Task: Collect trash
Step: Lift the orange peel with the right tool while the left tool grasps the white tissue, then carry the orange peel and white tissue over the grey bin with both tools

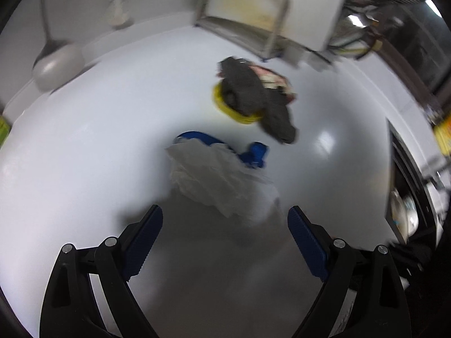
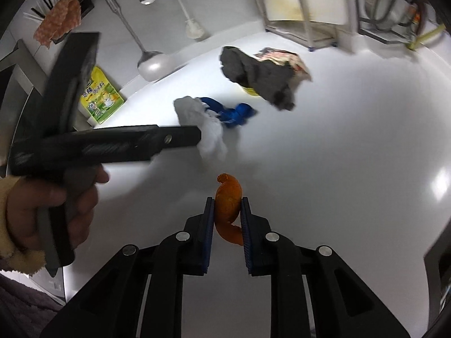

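Observation:
My right gripper (image 2: 227, 207) is shut on a curled orange peel (image 2: 228, 200) and holds it above the white counter (image 2: 352, 169). My left gripper (image 1: 225, 219) is open and empty, just short of a crumpled white tissue (image 1: 214, 177) that lies over a blue plastic piece (image 1: 253, 152). In the right wrist view the left gripper's body (image 2: 118, 140) reaches the same tissue (image 2: 208, 132) and blue piece (image 2: 234, 112). Behind lie a dark grey cloth (image 1: 253, 95) over a yellow ring (image 1: 225, 107) and a printed wrapper (image 2: 284, 59).
A metal rack (image 2: 293, 8) with a cutting board stands at the back wall. A ladle (image 2: 152, 62), a spoon and a brush hang on the wall. A yellow-green packet (image 2: 100, 95) stands at the left. A dark opening (image 1: 406, 197) is on the counter's right.

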Motion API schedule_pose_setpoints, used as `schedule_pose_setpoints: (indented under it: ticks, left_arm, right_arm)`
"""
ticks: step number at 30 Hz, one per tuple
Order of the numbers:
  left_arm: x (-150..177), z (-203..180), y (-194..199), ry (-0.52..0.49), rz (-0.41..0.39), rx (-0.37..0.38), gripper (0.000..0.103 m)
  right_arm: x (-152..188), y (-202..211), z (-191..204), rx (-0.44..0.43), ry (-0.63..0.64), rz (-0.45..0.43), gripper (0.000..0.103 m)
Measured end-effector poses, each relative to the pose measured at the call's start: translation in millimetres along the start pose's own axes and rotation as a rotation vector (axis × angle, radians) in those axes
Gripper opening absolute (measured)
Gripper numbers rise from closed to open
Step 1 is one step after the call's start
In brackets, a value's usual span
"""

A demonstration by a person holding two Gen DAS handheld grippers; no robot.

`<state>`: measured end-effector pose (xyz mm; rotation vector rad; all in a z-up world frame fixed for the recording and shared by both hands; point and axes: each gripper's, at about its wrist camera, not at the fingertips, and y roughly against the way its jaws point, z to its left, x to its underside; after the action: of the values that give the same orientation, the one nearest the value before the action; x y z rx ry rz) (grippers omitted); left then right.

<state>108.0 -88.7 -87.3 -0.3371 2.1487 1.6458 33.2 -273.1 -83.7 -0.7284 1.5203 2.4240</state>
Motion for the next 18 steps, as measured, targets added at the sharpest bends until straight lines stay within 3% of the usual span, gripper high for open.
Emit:
schedule_pose_setpoints:
  ticks: [4,6,8,9,11,18]
  left_arm:
    - [-3.2,-0.7,-13.9,0.033,-0.009,-0.035,0.087]
    - [-4.4,-3.5,-18.9,0.002,-0.026,-0.047,0.065]
    - [-4.6,-4.1,-23.0,-0.021,-0.023,-0.053,0.052]
    - [-5.3,-2.9,-23.4,-0.02,-0.019,-0.041,0.032]
    - [-3.7,0.8,-20.3,-0.011,-0.015,-0.036,0.011]
    - [5.7,5.8,16.7,0.009,-0.066,-0.006,0.005]
  right_arm:
    - [8.5,14.9,-1.5,0.015,0.001,0.0,0.018]
    - [12.9,21.9,-1.2,0.023,0.009,0.002,0.018]
    - [18.0,29.1,-2.0,0.034,0.017,0.002,0.018]
    - [20.3,32.3,-3.2,0.038,0.017,0.0,0.018]
    - [22.4,36.6,-5.8,0.046,0.013,-0.001,0.018]
    - [22.8,41.4,-7.5,0.035,0.02,-0.013,0.018]
